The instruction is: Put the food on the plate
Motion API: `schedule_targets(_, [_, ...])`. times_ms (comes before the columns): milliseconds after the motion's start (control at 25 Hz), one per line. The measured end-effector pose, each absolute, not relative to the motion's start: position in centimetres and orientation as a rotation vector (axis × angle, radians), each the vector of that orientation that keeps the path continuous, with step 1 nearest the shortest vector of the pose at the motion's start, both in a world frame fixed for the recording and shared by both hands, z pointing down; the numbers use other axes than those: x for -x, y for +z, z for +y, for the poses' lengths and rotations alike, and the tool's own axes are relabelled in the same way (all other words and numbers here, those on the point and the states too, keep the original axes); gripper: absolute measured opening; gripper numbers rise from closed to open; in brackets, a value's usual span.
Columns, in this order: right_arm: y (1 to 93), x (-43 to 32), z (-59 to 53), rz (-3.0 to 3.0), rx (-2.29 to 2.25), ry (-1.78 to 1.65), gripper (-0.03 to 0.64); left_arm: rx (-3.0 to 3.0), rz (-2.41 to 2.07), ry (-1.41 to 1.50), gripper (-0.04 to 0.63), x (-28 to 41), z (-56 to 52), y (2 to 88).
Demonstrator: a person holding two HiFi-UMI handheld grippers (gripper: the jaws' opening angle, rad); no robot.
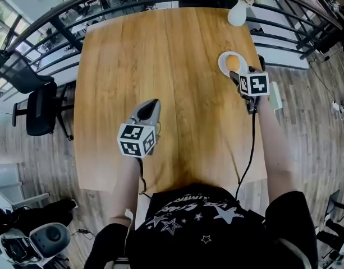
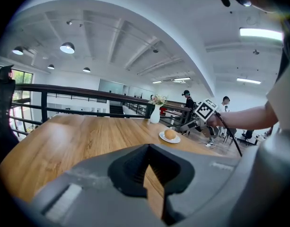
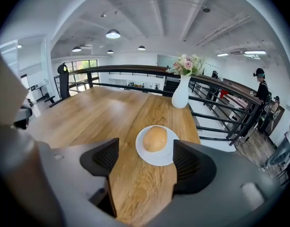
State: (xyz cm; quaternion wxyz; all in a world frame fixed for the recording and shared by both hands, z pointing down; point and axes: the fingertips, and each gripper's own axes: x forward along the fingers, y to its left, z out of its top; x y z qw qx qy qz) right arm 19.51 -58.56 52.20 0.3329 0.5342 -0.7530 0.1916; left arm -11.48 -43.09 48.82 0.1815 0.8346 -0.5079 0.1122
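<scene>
1 bun point(image 3: 155, 138) on white plate point(image 3: 160, 161), right tool point(image 3: 145, 144) jaws apart

R gripper point(image 1: 239, 78) covers plate point(image 1: 223, 61) edge, maybe bun point(image 1: 233, 64).

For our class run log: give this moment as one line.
bun on plate | right hand-held gripper open | left hand-held gripper shut

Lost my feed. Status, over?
Right gripper open, empty, short of plate. Left gripper shut, empty. Bun on plate. Vase beyond, nothing in the way.
</scene>
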Motion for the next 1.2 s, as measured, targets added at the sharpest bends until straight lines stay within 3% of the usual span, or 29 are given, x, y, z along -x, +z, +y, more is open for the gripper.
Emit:
schedule_targets(440, [45.4, -18.6, -48.8, -2.166, -1.432, 0.483, 0.337, -2.486, -1.449, 0.269, 0.0, 9.5, -36.1, 42.7])
schedule_targets(800, [43.5, -16.3, -40.9, -2.294, -1.415, 0.444, 0.261, -2.522, -1.407, 0.266, 0.0, 8.9, -29.9, 42.4])
schedule_targets(1000, [43.5, -17.2, -38.2, -2.408, -1.423, 0.479, 0.25, -2.497, -1.397, 0.287, 0.0, 6.5, -27.5, 43.2])
schedule_targets(1200, [43.4, -18.9, -33.5, -2.479, -1.456, 0.501, 0.173, -2.474, -1.411, 0.319, 0.0, 4.5, -22.4, 43.5])
